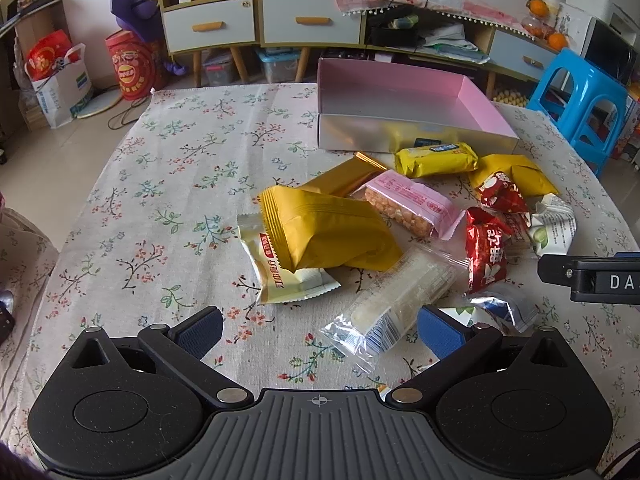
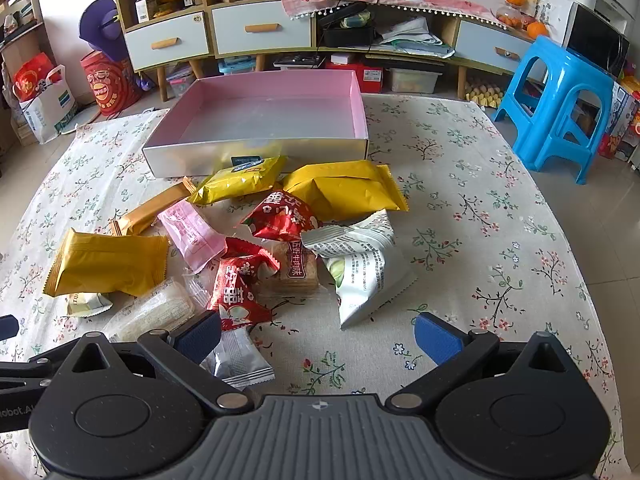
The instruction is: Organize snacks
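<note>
A pile of wrapped snacks lies on the floral tablecloth in front of an empty pink-lined box [image 1: 400, 92] [image 2: 272, 108]. In the left wrist view a large yellow pack [image 1: 328, 232] rests on a cream pack [image 1: 280, 276], with a clear rice-bar wrapper [image 1: 396, 300] just ahead of my open left gripper [image 1: 320, 330]. Red packets [image 1: 486, 256] [image 2: 280, 216] and a white-green bag [image 2: 360, 264] sit further right. My right gripper [image 2: 318, 338] is open above bare cloth, its left finger [image 2: 198, 336] beside a silver sachet [image 2: 240, 360]. Neither gripper holds anything.
Behind the table stands a cabinet with drawers [image 2: 260, 32]. A blue plastic stool [image 2: 560, 96] is at the right, and bags [image 1: 60, 76] stand on the floor at the left. The other gripper's black body [image 1: 592, 276] shows at the right edge of the left wrist view.
</note>
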Available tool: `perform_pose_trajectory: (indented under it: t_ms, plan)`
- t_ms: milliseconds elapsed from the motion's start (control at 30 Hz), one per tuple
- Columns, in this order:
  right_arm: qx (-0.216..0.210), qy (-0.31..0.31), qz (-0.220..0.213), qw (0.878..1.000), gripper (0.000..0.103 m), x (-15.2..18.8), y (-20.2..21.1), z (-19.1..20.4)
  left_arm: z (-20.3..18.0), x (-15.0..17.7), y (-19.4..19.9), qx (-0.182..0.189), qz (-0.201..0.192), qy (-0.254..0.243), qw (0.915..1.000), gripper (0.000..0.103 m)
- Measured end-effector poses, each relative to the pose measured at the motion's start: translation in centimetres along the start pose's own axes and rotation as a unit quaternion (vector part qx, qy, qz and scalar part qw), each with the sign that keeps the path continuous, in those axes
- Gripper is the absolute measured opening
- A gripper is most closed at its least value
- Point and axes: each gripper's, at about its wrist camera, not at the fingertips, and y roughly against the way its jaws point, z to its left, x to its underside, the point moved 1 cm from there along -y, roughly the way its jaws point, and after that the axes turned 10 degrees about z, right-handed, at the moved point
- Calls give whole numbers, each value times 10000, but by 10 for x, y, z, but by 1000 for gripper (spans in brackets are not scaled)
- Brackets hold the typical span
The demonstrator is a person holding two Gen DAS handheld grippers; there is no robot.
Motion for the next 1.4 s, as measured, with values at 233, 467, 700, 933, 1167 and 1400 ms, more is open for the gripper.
perform_pose_trajectory:
  t_ms: [233,467,700,933,1167,1400]
  plan:
    - [-29,-49,27,10000,94,-2,2,-2,1,-1,-1,-67,-15,12,10000,103]
    - [1,-63,57,10000,94,-3,-1,-3,3,-4,-5,-89,-47,50,9999,103]
    - [265,-89,-118,9995,94,-12,-5,-12,7,-17,-14,-151,-309,-197,9992,103]
    - [148,-40,-124,9998,94,-26,-15,-27,31,-38,-33,632,-60,-42,9980,103]
    - [-355,-202,288,9988,94,-37,-27,-41,43,-50,-47,878,173,-52,9960,103]
    - [-1260,-715,469,9883,92,-51,-28,-51,55,-68,-53,1447,474,235,9881,102]
